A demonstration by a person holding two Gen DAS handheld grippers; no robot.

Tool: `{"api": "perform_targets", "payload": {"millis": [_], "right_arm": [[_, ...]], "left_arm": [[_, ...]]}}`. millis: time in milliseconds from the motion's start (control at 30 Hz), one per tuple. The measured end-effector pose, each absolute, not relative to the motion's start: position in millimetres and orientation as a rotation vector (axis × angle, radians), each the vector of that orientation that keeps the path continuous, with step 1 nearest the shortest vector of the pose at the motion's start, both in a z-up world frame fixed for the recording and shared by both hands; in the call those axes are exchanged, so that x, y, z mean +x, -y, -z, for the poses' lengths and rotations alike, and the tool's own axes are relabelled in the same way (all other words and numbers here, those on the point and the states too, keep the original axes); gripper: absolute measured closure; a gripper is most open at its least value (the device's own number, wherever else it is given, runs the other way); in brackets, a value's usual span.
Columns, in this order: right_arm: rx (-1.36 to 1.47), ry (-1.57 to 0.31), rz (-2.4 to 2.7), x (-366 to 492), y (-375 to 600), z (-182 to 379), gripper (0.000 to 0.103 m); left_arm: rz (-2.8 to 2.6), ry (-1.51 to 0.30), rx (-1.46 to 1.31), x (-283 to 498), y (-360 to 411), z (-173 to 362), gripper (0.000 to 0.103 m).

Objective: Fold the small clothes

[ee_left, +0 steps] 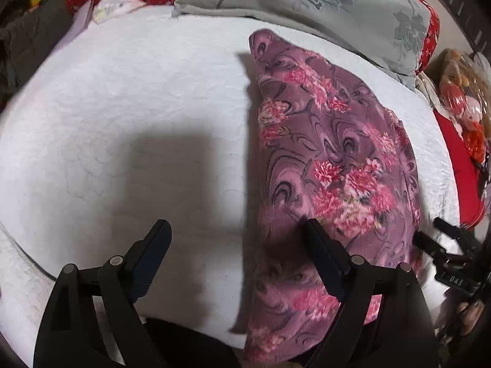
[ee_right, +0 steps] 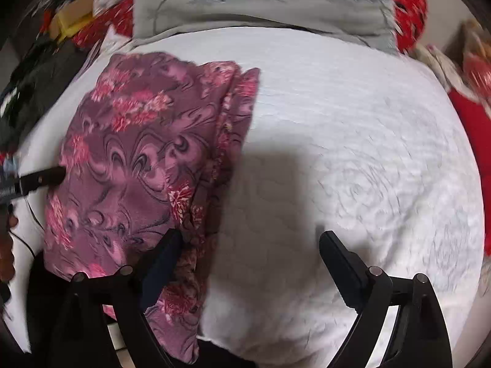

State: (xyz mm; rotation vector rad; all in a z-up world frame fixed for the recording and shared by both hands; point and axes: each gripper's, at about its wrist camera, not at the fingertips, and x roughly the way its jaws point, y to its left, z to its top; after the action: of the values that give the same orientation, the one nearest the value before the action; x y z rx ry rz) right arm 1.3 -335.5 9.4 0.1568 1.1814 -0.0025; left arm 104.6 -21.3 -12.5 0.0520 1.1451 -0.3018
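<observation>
The purple floral garment (ee_left: 334,165) lies folded lengthwise on the white bed (ee_left: 122,107). The left tool (ee_left: 236,257) and right tool (ee_right: 248,263) flank it, jaws wide, gripping nothing (likely between folds). Next, each probably needs an end to grasp.

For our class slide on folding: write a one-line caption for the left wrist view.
Open left gripper above a folded purple floral garment lying on a white quilt.

White letters reading "DAS" stand on the black body of the right hand-held gripper (ee_left: 429,234); the left hand-held gripper (ee_right: 58,172) carries a label ending "AI", otherwise blurred.
</observation>
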Motion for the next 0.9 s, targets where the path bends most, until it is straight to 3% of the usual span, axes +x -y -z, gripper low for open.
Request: {"api": "perform_targets", "payload": {"millis": [200,267,367,900], "right_arm": [[-0.025,-1.188,0.097,-30.6,318.4,-31.2,0.009],[-0.082,-1.196,0.134,-41.2,309.4,-36.1,0.0],[-0.191,-1.191,0.202,-55.4,297.7,-42.4,0.0],[-0.016,-0.996,0.16,-96.1,294.7,-87.9,0.0]], "left_arm": [[0.23,-1.041,0.156,67.9,14.0,2.4,0.014],[0.213,-1.03,0.184,58.8,9.5,4.1,0.014],[0.176,-1.007,0.244,42.0,7.5,6.8,0.014],[0.203,-0.911,0.293,-4.5,9.4,-8.1,0.014]]}}
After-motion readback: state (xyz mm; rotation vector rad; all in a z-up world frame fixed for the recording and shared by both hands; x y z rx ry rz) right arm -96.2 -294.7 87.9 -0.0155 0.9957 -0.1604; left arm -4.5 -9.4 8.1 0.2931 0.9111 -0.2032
